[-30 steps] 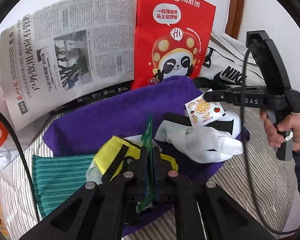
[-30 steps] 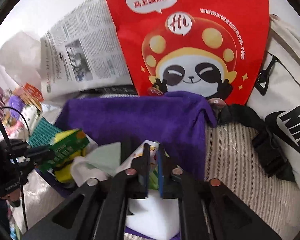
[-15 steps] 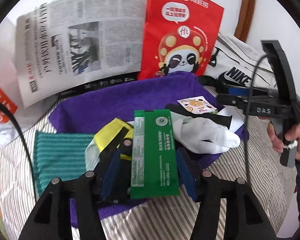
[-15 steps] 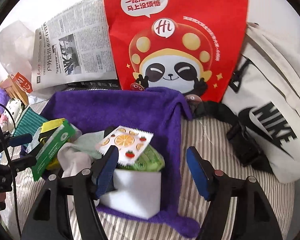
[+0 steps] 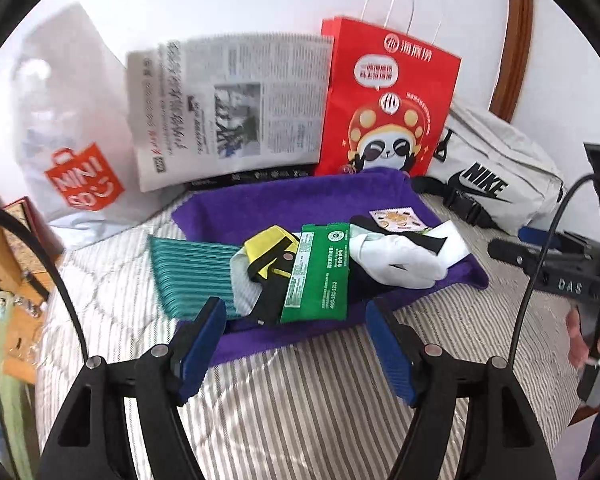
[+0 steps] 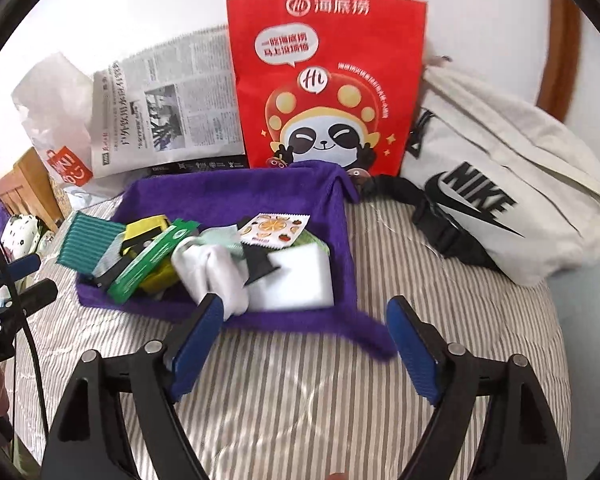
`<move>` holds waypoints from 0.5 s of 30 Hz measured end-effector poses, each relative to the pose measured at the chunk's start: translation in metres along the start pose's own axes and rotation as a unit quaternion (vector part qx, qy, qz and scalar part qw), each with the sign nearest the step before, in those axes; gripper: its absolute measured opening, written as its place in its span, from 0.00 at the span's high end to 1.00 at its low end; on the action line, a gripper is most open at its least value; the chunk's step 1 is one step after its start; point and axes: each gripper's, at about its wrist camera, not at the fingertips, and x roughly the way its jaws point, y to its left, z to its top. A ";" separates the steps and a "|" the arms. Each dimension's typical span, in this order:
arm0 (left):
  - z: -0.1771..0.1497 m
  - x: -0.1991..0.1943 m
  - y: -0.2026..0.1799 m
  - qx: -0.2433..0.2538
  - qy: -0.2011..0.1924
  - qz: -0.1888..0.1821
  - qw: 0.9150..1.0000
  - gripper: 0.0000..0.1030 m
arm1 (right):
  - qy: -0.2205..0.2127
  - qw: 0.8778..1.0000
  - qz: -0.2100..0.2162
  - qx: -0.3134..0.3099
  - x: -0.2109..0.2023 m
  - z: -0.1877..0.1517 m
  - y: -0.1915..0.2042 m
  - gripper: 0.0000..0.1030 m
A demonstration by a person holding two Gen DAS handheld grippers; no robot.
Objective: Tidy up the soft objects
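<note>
A purple towel (image 5: 260, 208) (image 6: 228, 196) lies spread on the striped bed. On it rest a green packet (image 5: 318, 276) (image 6: 148, 258), a yellow and black item (image 5: 270, 250), a white sock (image 5: 400, 258) (image 6: 216, 272), a fruit-print sachet (image 5: 396, 218) (image 6: 274, 230) and a white sponge block (image 6: 300, 280). A teal ribbed cloth (image 5: 192, 268) (image 6: 90, 246) lies at the towel's left edge. My left gripper (image 5: 296, 344) hangs above the towel's near edge, jaws opening, nothing between them. My right gripper (image 6: 306, 344) hangs likewise, jaws opening and empty.
A red panda paper bag (image 5: 388, 100) (image 6: 328, 80), a newspaper (image 5: 228, 108) and a white plastic shopping bag (image 5: 72, 140) stand along the wall. A white Nike bag (image 6: 500, 196) lies at the right. Wooden furniture (image 5: 4, 256) borders the bed's left side.
Both grippers opened and pulled back and up from the towel. The left one let go of the green packet and the right one let go of the fruit-print sachet; both now lie on the pile.
</note>
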 end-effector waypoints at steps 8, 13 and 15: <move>-0.025 -0.045 -0.008 -0.024 -0.018 0.018 0.999 0.25 | -0.009 1.000 -0.019 0.012 -0.050 -0.035 0.012 0.12; -0.041 -0.062 -0.022 -0.011 -0.026 0.029 0.999 0.25 | -0.015 0.999 -0.024 0.025 -0.064 -0.052 0.016 0.09; -0.045 -0.068 -0.026 -0.012 -0.031 0.031 0.999 0.25 | -0.013 0.999 -0.033 0.026 -0.068 -0.059 0.018 0.09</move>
